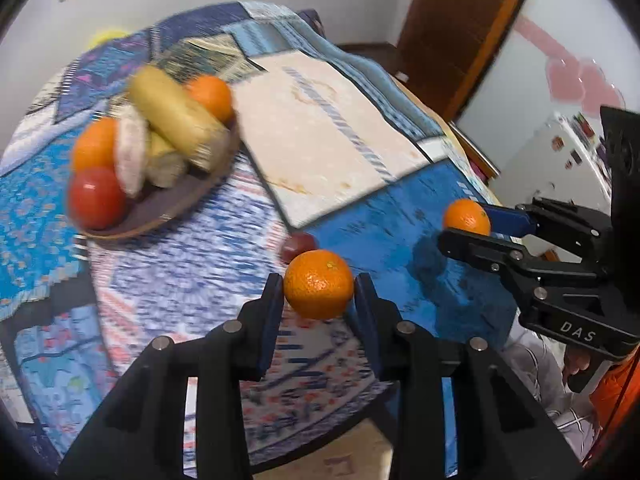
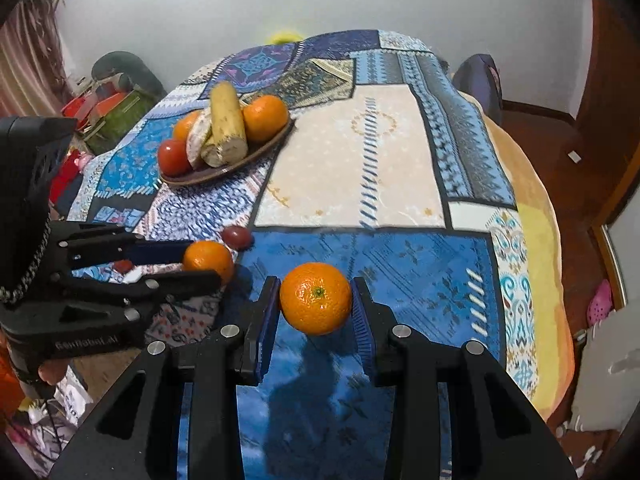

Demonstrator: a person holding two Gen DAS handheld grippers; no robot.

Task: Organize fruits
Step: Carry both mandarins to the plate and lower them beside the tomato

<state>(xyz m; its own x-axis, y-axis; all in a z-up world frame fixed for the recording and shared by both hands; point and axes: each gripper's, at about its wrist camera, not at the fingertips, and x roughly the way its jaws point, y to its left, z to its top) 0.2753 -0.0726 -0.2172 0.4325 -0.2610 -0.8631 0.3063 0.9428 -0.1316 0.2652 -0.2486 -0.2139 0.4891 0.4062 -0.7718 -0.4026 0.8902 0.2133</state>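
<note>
Two hand-held claws each grip a small orange above a surface draped in a blue patchwork cloth (image 2: 352,168). The left claw (image 1: 319,296) is clenched on one orange (image 1: 319,295), its blue pads pressing the fruit's sides at the widest part. The right claw (image 2: 316,300) grips the second orange (image 2: 315,298) the same way, stem end facing the camera. Both fruits appear lifted clear of the cloth, though the left view is blurred, so the gap is hard to judge.

The likely destination is the shallow brown plate (image 2: 256,156) farther back on the left. It is already crowded: a long yellow fruit (image 2: 227,120), perhaps a banana, lies across a paler piece beside it, with two oranges and a red tomato-like fruit (image 2: 173,157) around them. A small dark red fruit (image 2: 237,237) sits loose on the cloth between the claws and the plate.

To do this step well, keep both grips steady, bring one orange in at a time, and lower it into a free pocket near the rim. Release only once the fruit rests against its neighbours, since a round orange could easily roll off such a shallow dish.
</note>
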